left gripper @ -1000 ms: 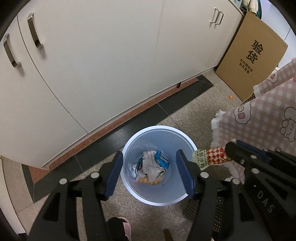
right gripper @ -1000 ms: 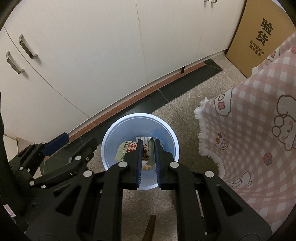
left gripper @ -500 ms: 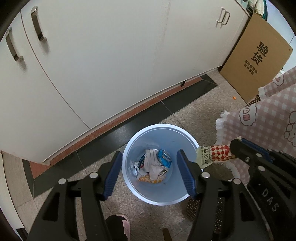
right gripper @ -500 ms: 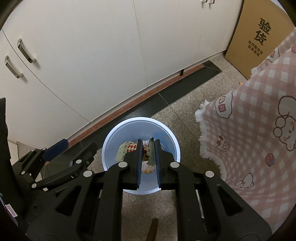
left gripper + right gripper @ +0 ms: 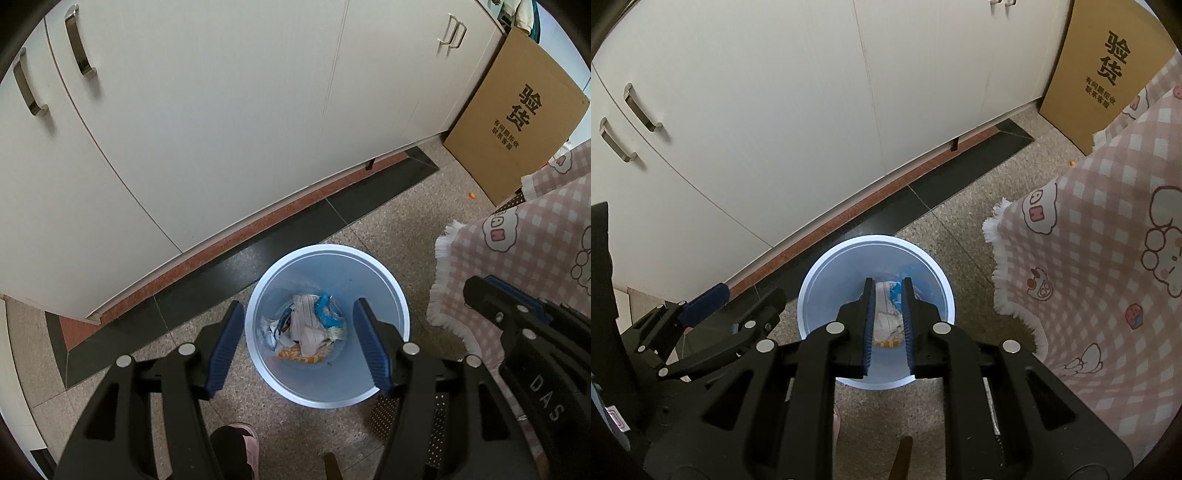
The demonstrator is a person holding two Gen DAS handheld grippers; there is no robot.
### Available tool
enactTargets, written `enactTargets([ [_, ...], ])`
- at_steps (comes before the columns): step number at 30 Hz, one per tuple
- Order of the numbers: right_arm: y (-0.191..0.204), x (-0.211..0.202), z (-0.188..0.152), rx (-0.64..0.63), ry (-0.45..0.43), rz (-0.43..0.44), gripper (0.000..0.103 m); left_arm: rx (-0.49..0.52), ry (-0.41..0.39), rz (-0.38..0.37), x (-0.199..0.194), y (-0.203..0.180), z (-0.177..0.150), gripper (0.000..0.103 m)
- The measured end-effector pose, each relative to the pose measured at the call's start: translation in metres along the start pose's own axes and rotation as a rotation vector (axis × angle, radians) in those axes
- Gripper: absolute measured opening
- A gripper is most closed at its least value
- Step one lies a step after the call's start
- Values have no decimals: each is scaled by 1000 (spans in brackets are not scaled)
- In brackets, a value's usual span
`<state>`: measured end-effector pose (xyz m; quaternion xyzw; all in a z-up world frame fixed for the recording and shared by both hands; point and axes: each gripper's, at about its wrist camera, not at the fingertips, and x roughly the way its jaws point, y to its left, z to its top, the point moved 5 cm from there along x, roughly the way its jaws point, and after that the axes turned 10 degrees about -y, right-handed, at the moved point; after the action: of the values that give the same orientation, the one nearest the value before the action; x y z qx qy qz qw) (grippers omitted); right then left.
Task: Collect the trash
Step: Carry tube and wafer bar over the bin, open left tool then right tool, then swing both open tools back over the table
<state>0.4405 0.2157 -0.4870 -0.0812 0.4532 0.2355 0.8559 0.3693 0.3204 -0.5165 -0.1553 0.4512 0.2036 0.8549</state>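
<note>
A light blue bin (image 5: pixel 328 384) stands on the speckled floor below white cabinets; it also shows in the right wrist view (image 5: pixel 820 269). Crumpled wrappers and paper (image 5: pixel 306 328) lie at its bottom. My left gripper (image 5: pixel 299 343) is open and empty, its jaws wide apart above the bin. My right gripper (image 5: pixel 888 317) hovers over the bin with its jaws a little apart and nothing between them; the trash (image 5: pixel 886 321) shows through the gap. The red-checked wrapper it held is no longer in view.
White cabinet doors (image 5: pixel 221 110) run along the back. A cardboard box (image 5: pixel 517 122) leans at the right. A pink checked cloth (image 5: pixel 1108 258) hangs at the right, close to the bin. A slippered foot (image 5: pixel 236 446) is in front of the bin.
The right gripper's jaws have parted and the red-checked wrapper it held has left them. Both grippers have risen slightly above the bin.
</note>
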Motion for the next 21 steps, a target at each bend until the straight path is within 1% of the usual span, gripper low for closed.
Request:
enactTargets([
  [7, -1, -4, -1, 5, -1, 1, 15, 10, -12, 8, -4, 1, 1, 62],
  [13, 4, -35, 6, -17, -38, 5, 15, 14, -53, 10, -25, 5, 3, 62],
  [15, 6, -52, 10, -21, -57, 13, 15, -14, -75, -4, -40, 7, 7, 62],
  [17, 11, -75, 16, -27, -93, 28, 15, -21, -102, -8, -59, 8, 14, 62],
  [20, 15, -107, 25, -25, -143, 50, 15, -1, -188, 0, -101, 7, 28, 62],
  [21, 16, -125, 30, -21, -175, 63, 15, 9, -217, -1, -119, 5, 34, 62],
])
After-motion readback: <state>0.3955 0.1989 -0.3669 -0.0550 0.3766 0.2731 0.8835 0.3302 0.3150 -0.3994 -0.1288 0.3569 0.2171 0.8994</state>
